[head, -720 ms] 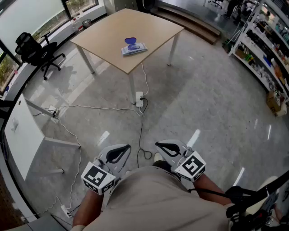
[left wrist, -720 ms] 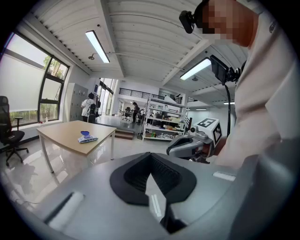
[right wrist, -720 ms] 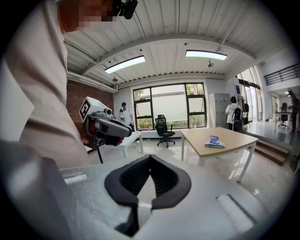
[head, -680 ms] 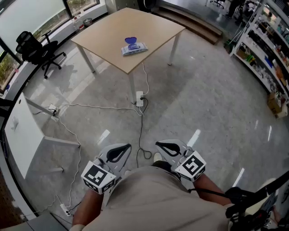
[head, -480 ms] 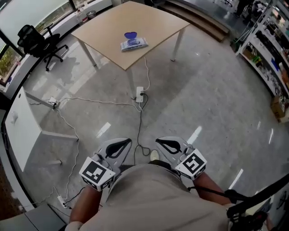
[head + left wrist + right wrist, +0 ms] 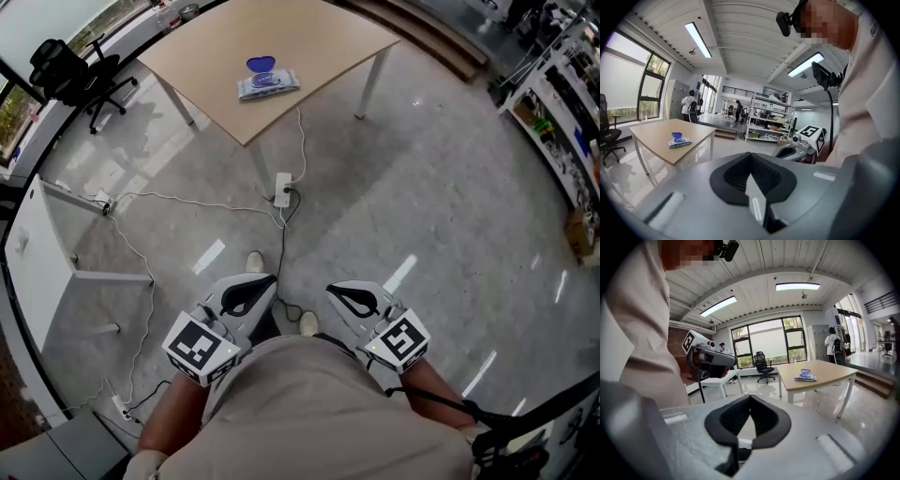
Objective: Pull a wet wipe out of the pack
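Approach stage, seemingly: well short of the square pale-wood table [image 6: 319, 37] ahead. Down at the waist, grey left gripper [image 6: 255, 286] and grey right gripper [image 6: 345, 298], both squeezed together on nothing. On the tabletop, the flat white-and-blue wet wipe pack [image 6: 268, 86], long axis crosswise, blue flip lid [image 6: 260, 64] up on the far side. Next, likely: closing in, pinning the pack, parting one pair of jaws for the wipe.
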Tool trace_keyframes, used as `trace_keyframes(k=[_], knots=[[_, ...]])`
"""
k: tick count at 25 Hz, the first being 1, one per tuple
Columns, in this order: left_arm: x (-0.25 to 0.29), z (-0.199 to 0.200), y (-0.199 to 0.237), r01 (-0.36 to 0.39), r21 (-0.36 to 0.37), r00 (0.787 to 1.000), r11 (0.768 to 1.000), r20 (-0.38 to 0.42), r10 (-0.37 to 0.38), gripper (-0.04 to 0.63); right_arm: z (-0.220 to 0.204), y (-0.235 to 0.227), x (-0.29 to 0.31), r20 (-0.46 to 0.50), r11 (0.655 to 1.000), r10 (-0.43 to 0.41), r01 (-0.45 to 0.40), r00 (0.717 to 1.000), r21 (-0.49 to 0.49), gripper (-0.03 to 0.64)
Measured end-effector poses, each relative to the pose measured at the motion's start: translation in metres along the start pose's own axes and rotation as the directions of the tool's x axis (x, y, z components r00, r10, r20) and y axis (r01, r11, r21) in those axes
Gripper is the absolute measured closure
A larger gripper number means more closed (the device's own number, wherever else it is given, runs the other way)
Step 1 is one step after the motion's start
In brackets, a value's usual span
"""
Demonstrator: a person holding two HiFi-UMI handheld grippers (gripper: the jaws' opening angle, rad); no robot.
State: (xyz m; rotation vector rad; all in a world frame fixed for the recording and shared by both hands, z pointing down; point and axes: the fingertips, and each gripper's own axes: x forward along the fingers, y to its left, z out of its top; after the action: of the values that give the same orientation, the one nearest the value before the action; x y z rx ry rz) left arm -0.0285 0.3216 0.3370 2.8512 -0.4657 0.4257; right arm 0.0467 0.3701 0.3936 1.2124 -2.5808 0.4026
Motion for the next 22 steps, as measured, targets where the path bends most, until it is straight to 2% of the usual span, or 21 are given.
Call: trace_keyframes(k=[6,10,16,19,22], knots=[[0.045,0.012,0.069,0.058,0.003,0.998,0.998,0.013,-0.059,0.589,0.022,-0.059,0.052,-0.013,0.999,-0.037,0.037,0.999,-0.014,0.615],[0.069,0.034,0.136,0.125,-0.008,0.992,0.992,0.015,-0.125,0.589,0.064,-0.103,0.098,-0.004,0.996,-0.086,0.086,0.996,0.01,0.615],[0.091,0.083,0.234,0.186,0.015,0.981,0.982,0.048,-0.186,0.589,0.13,-0.165,0.176,-0.033,0.992,-0.121,0.12,0.992,-0.046,0.615],[0.097,0.081,0.278,0.212,0.014,0.977,0.977,0.029,-0.212,0.589,0.149,-0.192,0.218,-0.039,0.987,-0.141,0.138,0.989,-0.079,0.615],[0.103,0.077,0.318,0.2,0.001,0.98,0.98,0.016,-0.2,0.589,0.161,-0.208,0.253,-0.045,0.988,-0.127,0.122,0.991,-0.091,0.615]])
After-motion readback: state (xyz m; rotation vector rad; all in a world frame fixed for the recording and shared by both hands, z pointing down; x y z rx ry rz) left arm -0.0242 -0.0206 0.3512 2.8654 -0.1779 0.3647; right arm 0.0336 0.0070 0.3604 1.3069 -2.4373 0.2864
